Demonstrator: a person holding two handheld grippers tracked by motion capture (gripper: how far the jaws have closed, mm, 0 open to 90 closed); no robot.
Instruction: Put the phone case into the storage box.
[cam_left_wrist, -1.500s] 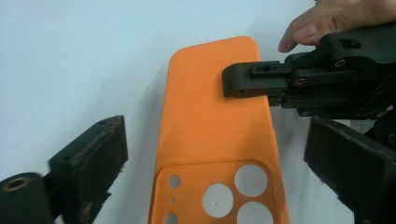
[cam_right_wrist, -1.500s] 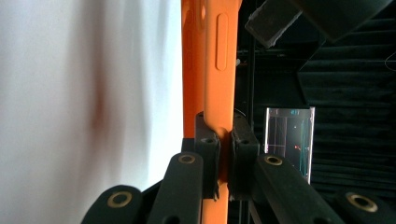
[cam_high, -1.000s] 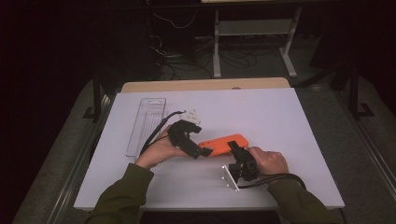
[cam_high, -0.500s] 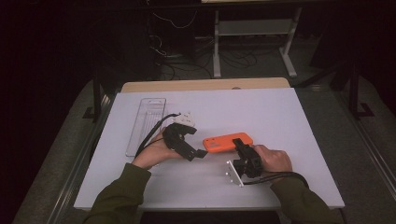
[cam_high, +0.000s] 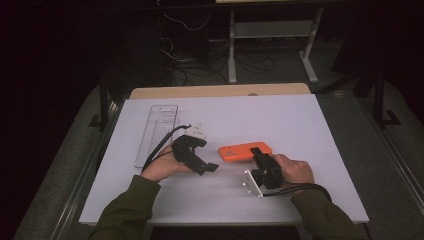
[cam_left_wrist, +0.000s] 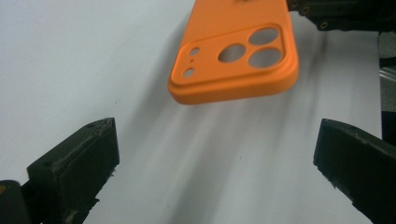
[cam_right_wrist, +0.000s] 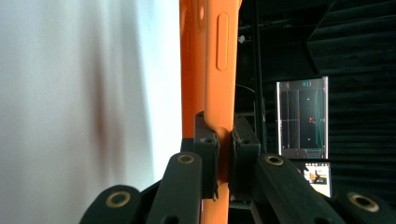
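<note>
At the far left of the white table (cam_high: 300, 125) a clear plastic tray (cam_high: 157, 132) lies lengthwise, empty as far as I can see. Just right of it I hold my left gripper (cam_high: 209, 167) low over the table, its jaws spread wide with nothing between them; in the left gripper view they frame bare tabletop, and the orange phone case (cam_left_wrist: 236, 56) hangs a little beyond them with its camera cut-outs turned toward me. A small white piece (cam_high: 197, 131) lies just behind that hand. Right of centre the case (cam_high: 242, 151) is lifted slightly off the table. My right gripper (cam_high: 259, 154) is clamped on its right end; in the right gripper view the two pads (cam_right_wrist: 208, 144) pinch the edge of the case (cam_right_wrist: 212, 60), which rises straight up between them.
</note>
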